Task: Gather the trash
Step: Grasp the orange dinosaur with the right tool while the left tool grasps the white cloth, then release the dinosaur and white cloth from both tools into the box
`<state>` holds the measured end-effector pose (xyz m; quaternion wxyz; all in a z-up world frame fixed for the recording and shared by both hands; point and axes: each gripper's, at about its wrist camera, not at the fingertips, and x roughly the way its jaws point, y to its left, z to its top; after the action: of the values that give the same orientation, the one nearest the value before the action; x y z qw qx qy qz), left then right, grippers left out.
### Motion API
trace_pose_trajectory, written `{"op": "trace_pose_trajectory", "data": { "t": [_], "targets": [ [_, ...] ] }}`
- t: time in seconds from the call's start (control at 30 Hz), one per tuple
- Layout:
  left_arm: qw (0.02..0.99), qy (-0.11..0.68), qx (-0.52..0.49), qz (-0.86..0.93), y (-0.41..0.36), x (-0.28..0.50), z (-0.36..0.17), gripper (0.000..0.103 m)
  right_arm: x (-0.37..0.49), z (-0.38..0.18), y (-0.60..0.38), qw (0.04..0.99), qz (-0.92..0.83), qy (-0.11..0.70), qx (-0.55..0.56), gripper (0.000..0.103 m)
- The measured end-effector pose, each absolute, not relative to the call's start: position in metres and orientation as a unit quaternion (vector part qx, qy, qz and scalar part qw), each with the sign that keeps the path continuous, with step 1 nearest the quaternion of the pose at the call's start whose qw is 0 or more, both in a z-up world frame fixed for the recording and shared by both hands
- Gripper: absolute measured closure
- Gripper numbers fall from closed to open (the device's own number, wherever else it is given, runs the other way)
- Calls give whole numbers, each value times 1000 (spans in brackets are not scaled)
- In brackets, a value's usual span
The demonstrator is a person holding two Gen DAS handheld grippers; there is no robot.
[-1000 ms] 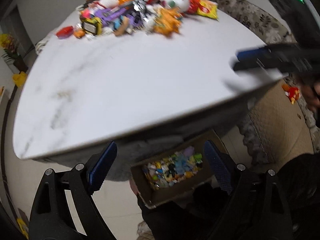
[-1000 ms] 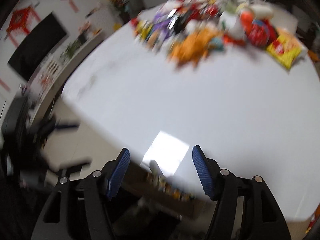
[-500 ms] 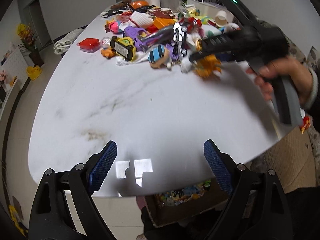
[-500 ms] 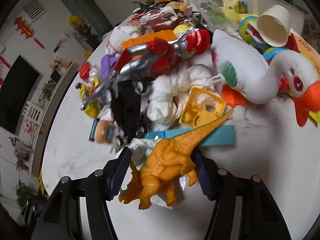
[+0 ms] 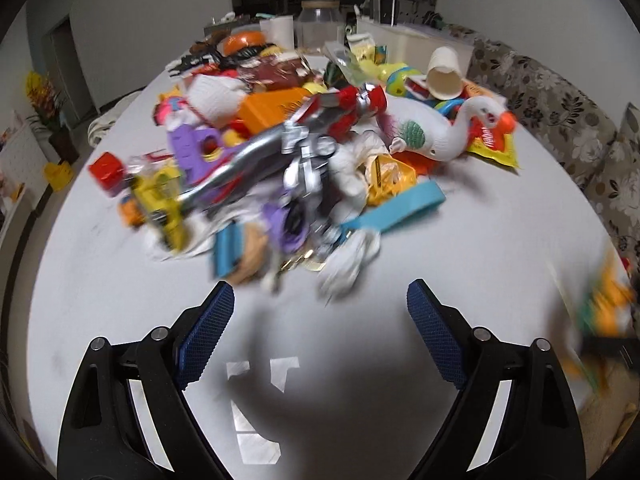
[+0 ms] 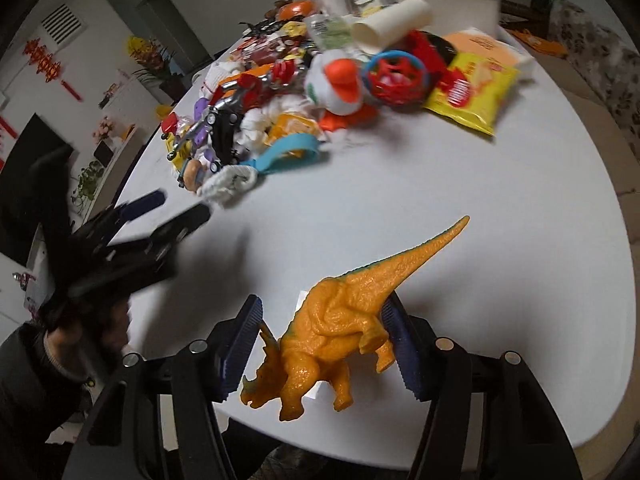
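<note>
My right gripper point(image 6: 322, 344) is shut on an orange toy dinosaur point(image 6: 336, 320) and holds it above the near edge of the white marble table point(image 6: 500, 208). The dinosaur shows blurred at the right edge of the left wrist view point(image 5: 608, 304). My left gripper point(image 5: 320, 332) is open and empty, just short of a pile of toys and trash point(image 5: 288, 140). A crumpled white tissue point(image 5: 352, 260) lies at the pile's near edge. In the right wrist view the left gripper point(image 6: 160, 220) points at that tissue point(image 6: 228, 184).
The pile holds a white goose toy point(image 5: 440, 132), a paper cup point(image 5: 444, 72), a yellow snack bag point(image 6: 472, 92), a teal strap point(image 5: 400, 204) and a red-silver robot point(image 5: 340, 108). A patterned sofa point(image 5: 560, 112) runs along the right side.
My right gripper has closed on the orange dinosaur and pulled it back from the pile to the table's near edge. My left gripper has moved forward toward the pile.
</note>
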<state>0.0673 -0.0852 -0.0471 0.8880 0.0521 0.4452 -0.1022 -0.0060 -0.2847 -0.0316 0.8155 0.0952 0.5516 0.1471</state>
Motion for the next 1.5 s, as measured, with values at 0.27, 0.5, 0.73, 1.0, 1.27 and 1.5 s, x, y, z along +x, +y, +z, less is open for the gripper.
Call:
{"op": "trace_pose_trajectory", "data": {
  "t": [0.27, 0.5, 0.73, 1.0, 1.27, 1.5],
  "targets": [
    [883, 459, 24, -96, -99, 79, -55, 88, -45, -35, -322, 819, 120, 550, 108, 42],
    [900, 414, 24, -136, -77, 5, 2, 91, -53, -27, -318, 825, 154, 534, 103, 42],
    [899, 404, 61, -160, -74, -70, 28, 91, -71, -25, -289, 815, 213, 533, 74, 42],
    [917, 350, 57, -182, -81, -109, 79, 91, -87, -18, -277, 813, 235, 530, 56, 42],
    [947, 261, 41, -181, -76, -123, 152, 91, -89, -2, -284, 824, 238, 510, 56, 42],
    [949, 228, 81, -205, -86, -157, 184, 91, -104, 9, -282, 817, 267, 510, 30, 42]
  ]
}}
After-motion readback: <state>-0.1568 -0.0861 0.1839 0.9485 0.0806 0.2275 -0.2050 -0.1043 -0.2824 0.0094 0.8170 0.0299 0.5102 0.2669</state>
